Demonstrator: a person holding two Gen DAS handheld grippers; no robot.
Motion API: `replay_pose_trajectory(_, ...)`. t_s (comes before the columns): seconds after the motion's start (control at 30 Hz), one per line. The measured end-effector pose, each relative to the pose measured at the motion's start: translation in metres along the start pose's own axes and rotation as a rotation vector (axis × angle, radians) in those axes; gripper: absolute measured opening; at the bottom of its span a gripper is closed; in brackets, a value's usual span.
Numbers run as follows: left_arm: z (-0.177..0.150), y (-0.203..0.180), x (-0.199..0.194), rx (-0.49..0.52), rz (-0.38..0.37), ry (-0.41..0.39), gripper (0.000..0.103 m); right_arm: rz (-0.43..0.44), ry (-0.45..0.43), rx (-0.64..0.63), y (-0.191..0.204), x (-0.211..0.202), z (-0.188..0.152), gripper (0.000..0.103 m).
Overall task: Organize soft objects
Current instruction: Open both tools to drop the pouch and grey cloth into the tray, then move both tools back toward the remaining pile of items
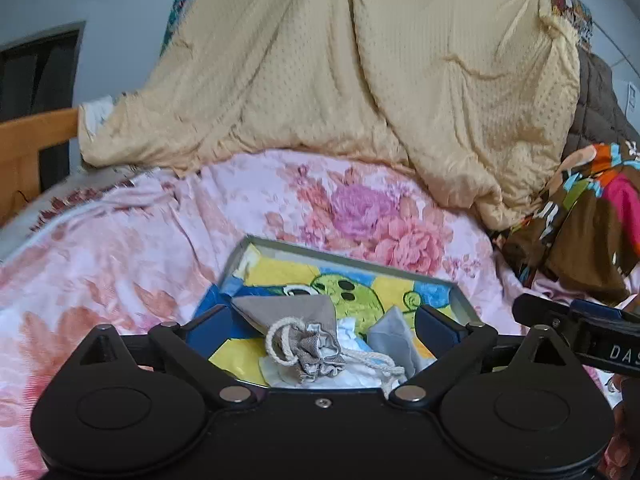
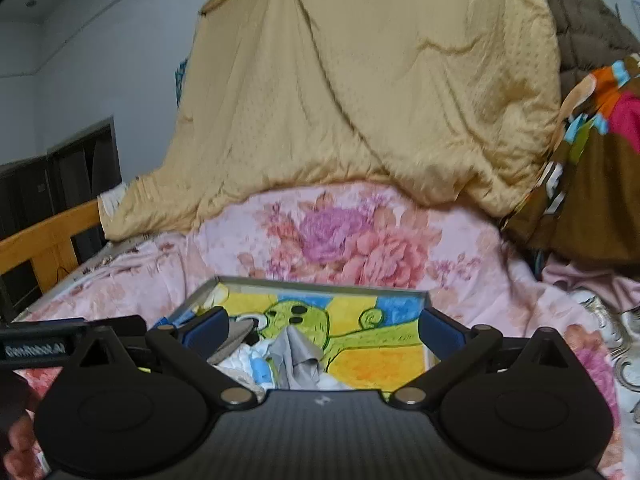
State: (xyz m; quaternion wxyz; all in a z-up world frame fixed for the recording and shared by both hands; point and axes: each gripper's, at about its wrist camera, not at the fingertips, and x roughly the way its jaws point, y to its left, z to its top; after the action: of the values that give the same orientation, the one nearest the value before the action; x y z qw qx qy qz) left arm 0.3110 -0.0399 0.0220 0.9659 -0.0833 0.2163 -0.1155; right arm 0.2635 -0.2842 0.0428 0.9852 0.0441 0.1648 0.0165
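Both claws, left claw and right claw, hang spread and empty above the shallow cartoon-printed tray on the bed, where the grey drawstring pouch and pale cloths lie gathered, apparently deposited for sorting.

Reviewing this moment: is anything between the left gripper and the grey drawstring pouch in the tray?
Nothing visible is. The left gripper is open, and the drawstring pouch lies in the tray right between and below its fingers, on top of white cloth. No other object sits across the gap.
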Motion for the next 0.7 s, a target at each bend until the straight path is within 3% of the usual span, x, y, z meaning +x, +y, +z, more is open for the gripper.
replay_pose_trajectory(0.27,0.005,-0.01,-0.057,-0.005,0.023,-0.074,0.102,-0.001,-0.077,-0.026,0.006,-0.053,-0.003,0.103)
replay_pose_trajectory(0.7,-0.019,-0.027,-0.146,0.009,0.001,-0.129,0.102,0.018,-0.144,-0.08,0.028,-0.134,-0.022,0.103)
